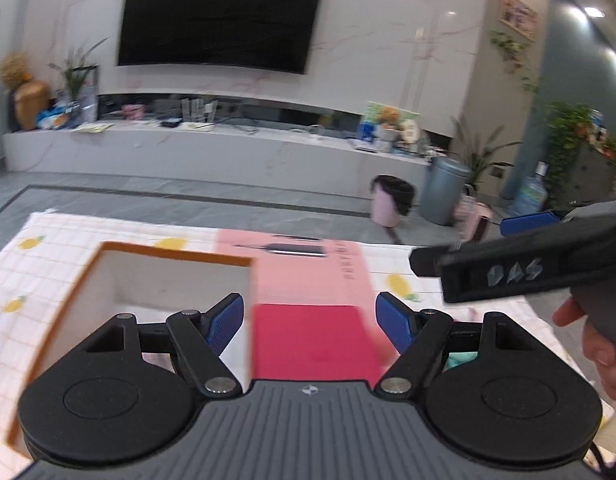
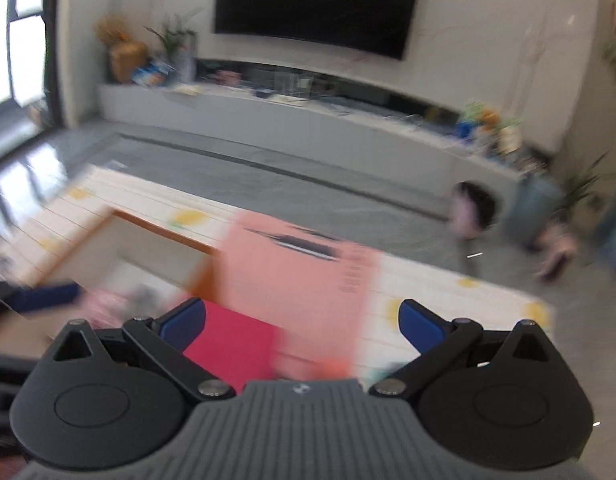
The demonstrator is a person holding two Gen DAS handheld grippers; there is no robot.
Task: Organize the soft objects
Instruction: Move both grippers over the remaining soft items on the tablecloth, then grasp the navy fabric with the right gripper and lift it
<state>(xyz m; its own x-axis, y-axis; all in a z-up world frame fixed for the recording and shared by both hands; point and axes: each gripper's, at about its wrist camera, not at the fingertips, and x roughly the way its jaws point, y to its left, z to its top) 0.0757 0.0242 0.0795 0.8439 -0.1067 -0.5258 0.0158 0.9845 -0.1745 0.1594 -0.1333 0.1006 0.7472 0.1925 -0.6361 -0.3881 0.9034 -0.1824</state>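
An open cardboard box (image 1: pixel 107 280) with orange rims and white inner walls sits on a table under a lemon-print cloth (image 1: pixel 47 248). A pink box (image 1: pixel 308 280) stands to its right. My left gripper (image 1: pixel 310 318) is open and empty above the pink box's near end. My right gripper (image 2: pixel 301 320) is open and empty; in the left wrist view it (image 1: pixel 520 264) hovers at the right. In the blurred right wrist view, pink and grey soft things (image 2: pixel 123 300) lie in the open box (image 2: pixel 119 248), and the left gripper's blue pad (image 2: pixel 47 296) is beside them.
A teal soft item (image 1: pixel 460 360) peeks out under my left gripper's right finger. Beyond the table are grey floor, a low TV bench (image 1: pixel 227 148) with clutter, a pink bin (image 1: pixel 388 200) and a grey bin (image 1: pixel 444 188).
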